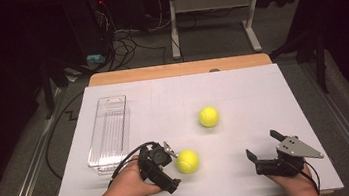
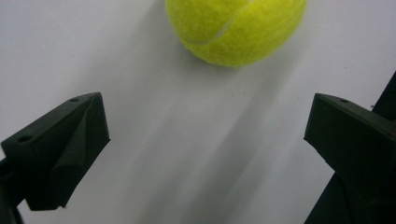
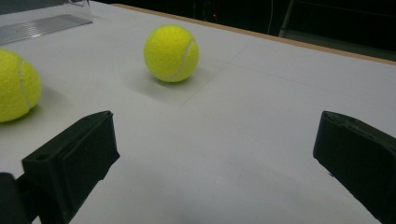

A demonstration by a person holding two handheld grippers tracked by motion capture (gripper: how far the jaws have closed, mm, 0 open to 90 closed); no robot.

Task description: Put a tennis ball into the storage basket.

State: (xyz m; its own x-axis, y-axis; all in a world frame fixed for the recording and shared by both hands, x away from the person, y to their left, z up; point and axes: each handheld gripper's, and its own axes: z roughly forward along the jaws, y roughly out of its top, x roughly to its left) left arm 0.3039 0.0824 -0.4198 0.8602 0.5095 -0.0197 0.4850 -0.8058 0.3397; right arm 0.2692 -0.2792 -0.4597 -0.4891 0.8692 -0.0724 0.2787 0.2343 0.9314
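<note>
Hovering released just short of the nearer tennis ball (image 1: 188,161), the left tongs (image 1: 171,166) faced it, while the right tongs (image 1: 264,145) stood released, well apart from the farther tennis ball (image 1: 208,116).

Near ball (image 2: 236,29): top cut by my left gripper view's frame. Bin (image 3: 44,21): mostly cropped in my right view. Right hand (image 1: 299,183): clipped at bottom.
</note>
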